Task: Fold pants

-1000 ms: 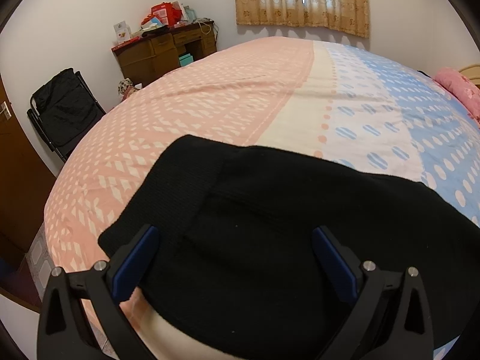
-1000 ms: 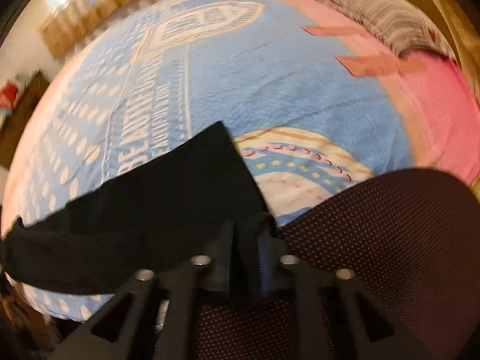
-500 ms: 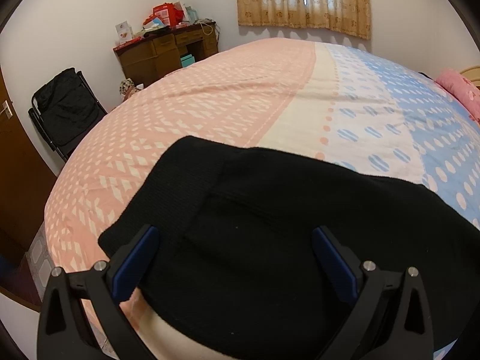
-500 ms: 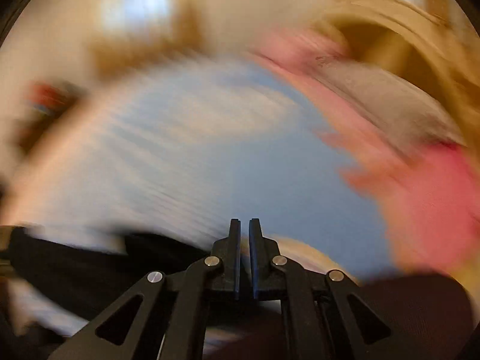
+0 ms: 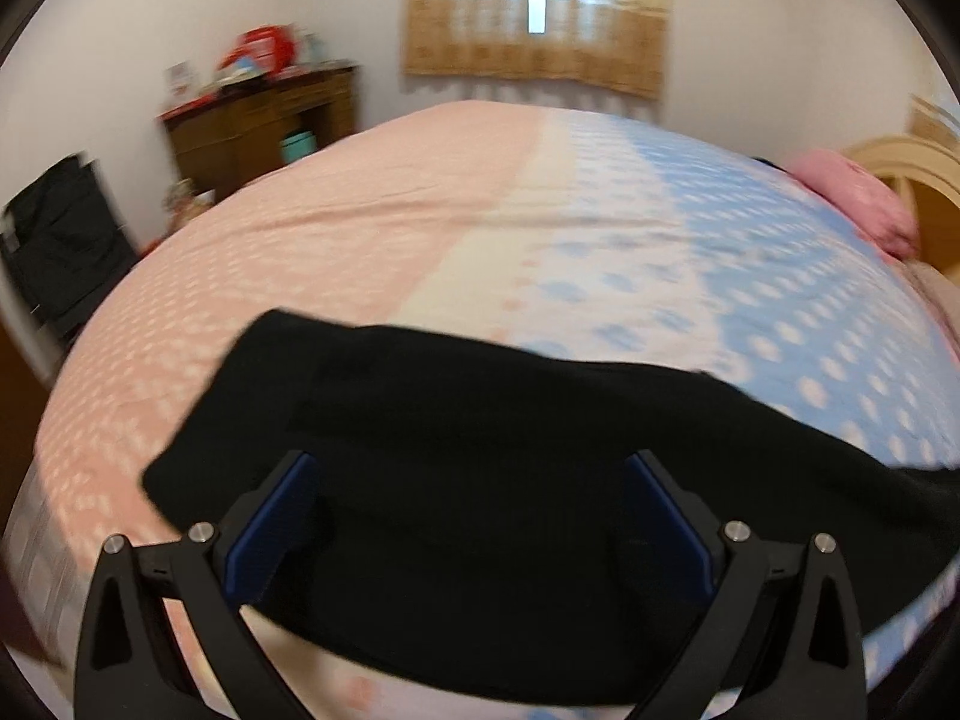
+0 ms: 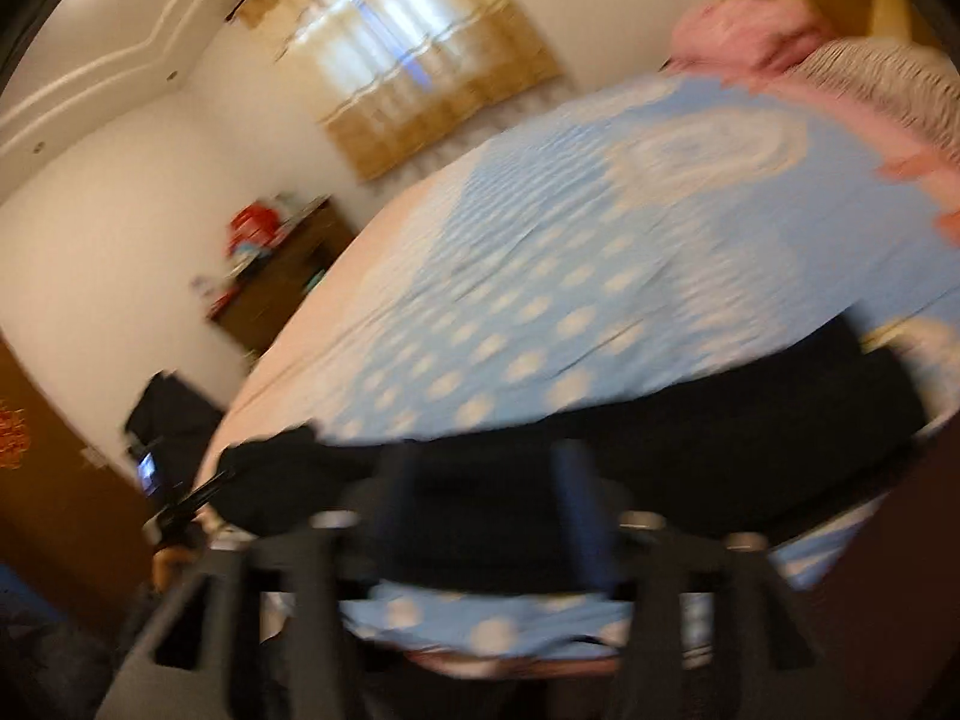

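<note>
Black pants [image 5: 480, 480] lie flat along the near edge of the bed, waistband end at the left. My left gripper [image 5: 474, 516] is open, its blue-padded fingers [image 5: 270, 522] spread just above the waist part, holding nothing. In the blurred right wrist view the pants [image 6: 690, 444] stretch across the bed's near edge. My right gripper [image 6: 486, 510] is open above them, its fingers [image 6: 576, 516] apart and empty.
The bed [image 5: 540, 228] has a pink, cream and blue dotted sheet. Pink pillows [image 5: 852, 204] and a grey blanket [image 6: 888, 84] lie by the headboard. A wooden desk [image 5: 258, 126] and a black chair [image 5: 54, 252] stand at the left wall. A curtained window [image 5: 534, 12] is behind.
My right gripper has let go of the pant leg, opened and swung left along the bed. My left gripper has drawn back slightly and stays open. The pants lie flat.
</note>
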`<state>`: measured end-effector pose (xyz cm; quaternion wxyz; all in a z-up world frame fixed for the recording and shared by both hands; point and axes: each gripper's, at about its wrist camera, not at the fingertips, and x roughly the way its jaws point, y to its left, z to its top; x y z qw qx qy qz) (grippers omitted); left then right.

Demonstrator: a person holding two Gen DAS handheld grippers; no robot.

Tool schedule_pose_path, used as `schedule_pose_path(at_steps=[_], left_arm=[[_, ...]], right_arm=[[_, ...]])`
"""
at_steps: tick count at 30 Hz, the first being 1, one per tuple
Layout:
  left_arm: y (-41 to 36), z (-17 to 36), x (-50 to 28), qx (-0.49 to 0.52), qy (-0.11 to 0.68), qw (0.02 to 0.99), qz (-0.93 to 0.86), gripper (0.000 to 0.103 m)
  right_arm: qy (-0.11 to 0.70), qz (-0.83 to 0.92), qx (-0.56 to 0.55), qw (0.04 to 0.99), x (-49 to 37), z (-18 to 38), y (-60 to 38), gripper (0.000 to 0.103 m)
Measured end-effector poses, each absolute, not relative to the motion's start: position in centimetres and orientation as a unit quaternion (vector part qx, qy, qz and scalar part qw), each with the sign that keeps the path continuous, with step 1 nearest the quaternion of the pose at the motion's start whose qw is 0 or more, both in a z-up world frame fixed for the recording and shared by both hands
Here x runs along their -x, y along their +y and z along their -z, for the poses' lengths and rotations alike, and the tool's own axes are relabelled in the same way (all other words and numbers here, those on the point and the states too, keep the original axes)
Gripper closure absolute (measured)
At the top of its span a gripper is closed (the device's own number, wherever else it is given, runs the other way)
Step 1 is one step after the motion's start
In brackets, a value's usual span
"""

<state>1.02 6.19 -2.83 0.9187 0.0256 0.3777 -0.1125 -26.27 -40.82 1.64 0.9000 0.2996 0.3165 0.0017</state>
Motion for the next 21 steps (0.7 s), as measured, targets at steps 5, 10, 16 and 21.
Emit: schedule_pose_path(at_steps=[5,10,16,21], left_arm=[[1.6,1.4,0.8,-0.076,0.357,0.908,0.206,0.0],[-3.7,-0.1,2.2,-0.137,0.321,0.89,0.293,0.0],[-7.3,0.0,2.2,-0.128,0.339,0.871,0.332,0.0],[-7.9,0.1,1.5,-0.103,0.364,0.856,0.351,0.0]], right_arm=[[0.352,-0.006,-0.337,0.873,25.0,3.8,-37.8,0.05],[0.331,0.011,-0.403,0.853,26.3,6.9,-37.9,0.059],[0.326,0.03,-0.44,0.836,25.8,8.9,-38.6,0.061],[0.31,0.046,-0.494,0.811,25.7,10.5,-39.6,0.061]])
